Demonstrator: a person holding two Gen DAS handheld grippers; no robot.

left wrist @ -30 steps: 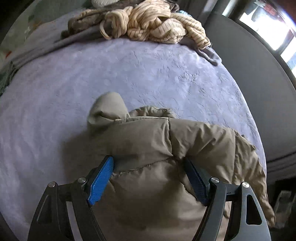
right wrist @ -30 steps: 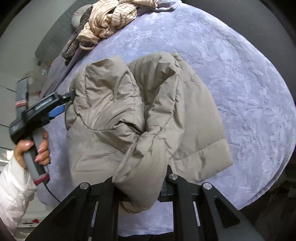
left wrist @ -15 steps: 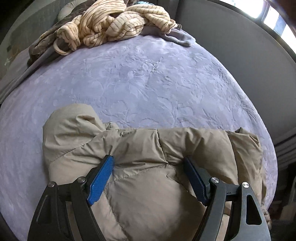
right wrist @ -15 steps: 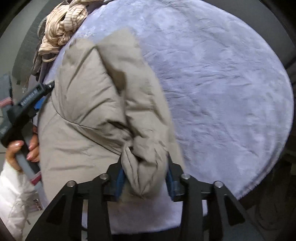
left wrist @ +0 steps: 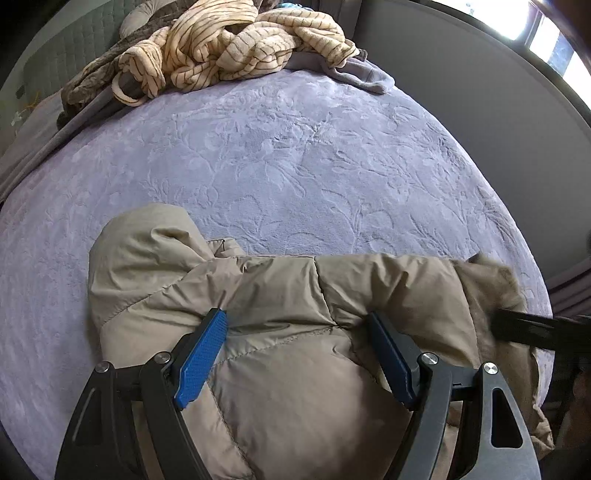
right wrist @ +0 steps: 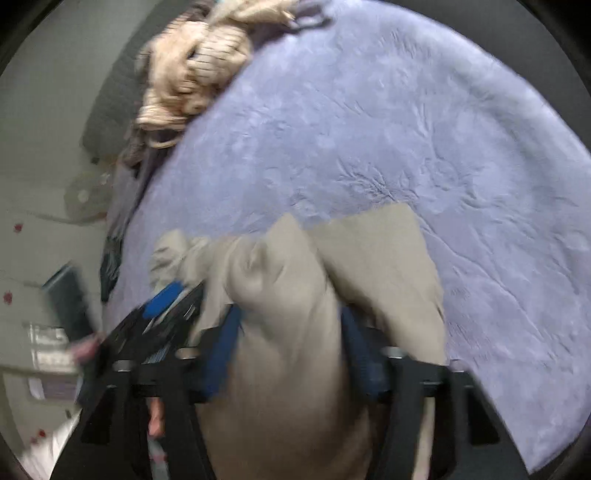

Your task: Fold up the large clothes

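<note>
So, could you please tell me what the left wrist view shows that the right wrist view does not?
Only the left wrist view shows the bright window at top right. Only the right wrist view shows the pale floor beside the bed. Both show the puffy beige quilted jacket between each hand-held gripper's blue pads, the embossed lavender bedspread, and the crumpled cream striped garment.

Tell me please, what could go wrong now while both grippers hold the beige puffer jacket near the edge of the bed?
1. The puffer jacket is thick and slippery-looking; the right gripper, whose jaws have just been closing on a bunched fold, may lose it.
2. The left gripper spans a wide padded section, so the fabric could slide out.
3. The jacket lies at the near edge of the purple bedspread; a released part might hang over or fall off.
</note>
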